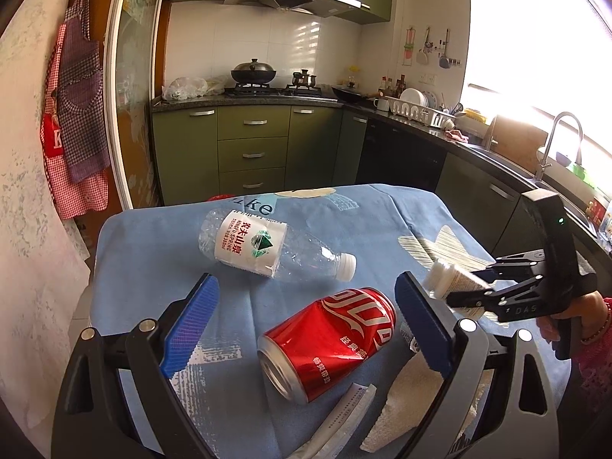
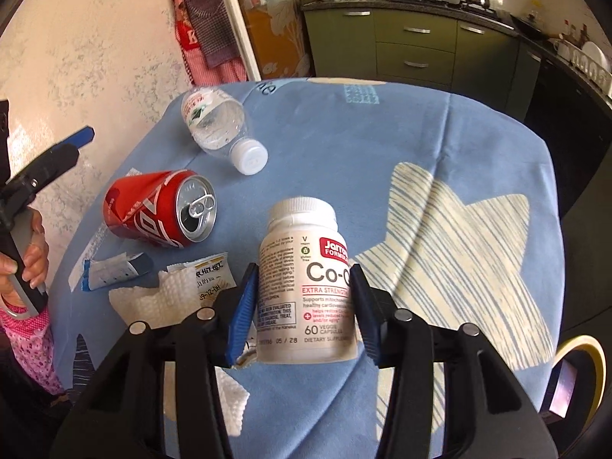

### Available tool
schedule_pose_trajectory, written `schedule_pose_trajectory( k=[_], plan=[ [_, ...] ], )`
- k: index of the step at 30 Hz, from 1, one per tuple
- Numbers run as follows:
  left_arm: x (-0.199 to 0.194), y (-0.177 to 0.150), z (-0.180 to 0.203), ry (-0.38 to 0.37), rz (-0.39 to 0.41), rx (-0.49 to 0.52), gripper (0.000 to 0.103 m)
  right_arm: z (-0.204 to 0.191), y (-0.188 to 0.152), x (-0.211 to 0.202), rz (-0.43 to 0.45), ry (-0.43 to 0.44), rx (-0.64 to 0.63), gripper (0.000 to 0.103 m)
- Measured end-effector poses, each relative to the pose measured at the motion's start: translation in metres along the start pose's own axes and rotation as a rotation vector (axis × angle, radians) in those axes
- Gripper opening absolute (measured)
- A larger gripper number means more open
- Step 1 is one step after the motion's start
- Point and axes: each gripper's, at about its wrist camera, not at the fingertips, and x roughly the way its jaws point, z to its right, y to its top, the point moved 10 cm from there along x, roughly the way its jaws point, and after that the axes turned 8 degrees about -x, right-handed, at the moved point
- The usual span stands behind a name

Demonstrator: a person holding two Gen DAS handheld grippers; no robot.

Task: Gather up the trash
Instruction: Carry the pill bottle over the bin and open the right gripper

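Right gripper (image 2: pixel 302 306) clamps the supplement bottle (image 2: pixel 306 287) at lower centre; squeeze evenly below the cap. Left gripper (image 1: pixel 306 329) gapes, empty, around the cola can (image 1: pixel 329 340).

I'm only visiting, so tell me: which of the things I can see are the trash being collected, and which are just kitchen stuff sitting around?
Trash for the job:
- supplement bottle, between the right gripper pads
- red can, on its side
- empty water bottle
- torn wrappers
- paper towel

Just lying about:
- wok on the stove
- dish rack
- aprons
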Motion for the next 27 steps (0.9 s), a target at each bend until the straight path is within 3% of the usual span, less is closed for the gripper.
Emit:
schedule_pose_trajectory(
  k=[5, 10, 21, 24, 27],
  plan=[
    [0.001, -0.001, 0.002, 0.001, -0.005, 0.003, 0.092, 0.019, -0.01, -0.031, 0.057, -0.039, 0.058, 0.046],
    [0.002, -0.003, 0.006, -0.008, -0.006, 0.008, 0.092, 0.066, -0.042, -0.066, 0.092, -0.134, 0.181, 0.046],
    [0.01, -0.009, 0.011, -0.016, -0.031, 0.02, 0.092, 0.2, -0.161, -0.144, 0.071, -0.476, 0.529, 0.046],
    [0.011, -0.01, 0.013, -0.019, -0.036, 0.026, 0.092, 0.22, -0.184, -0.158, 0.057, -0.59, 0.594, 0.056],
    [0.014, -0.011, 0.016, -0.022, -0.042, 0.031, 0.092, 0.218, -0.19, -0.169, 0.108, -0.588, 0.615, 0.056]
  ],
)
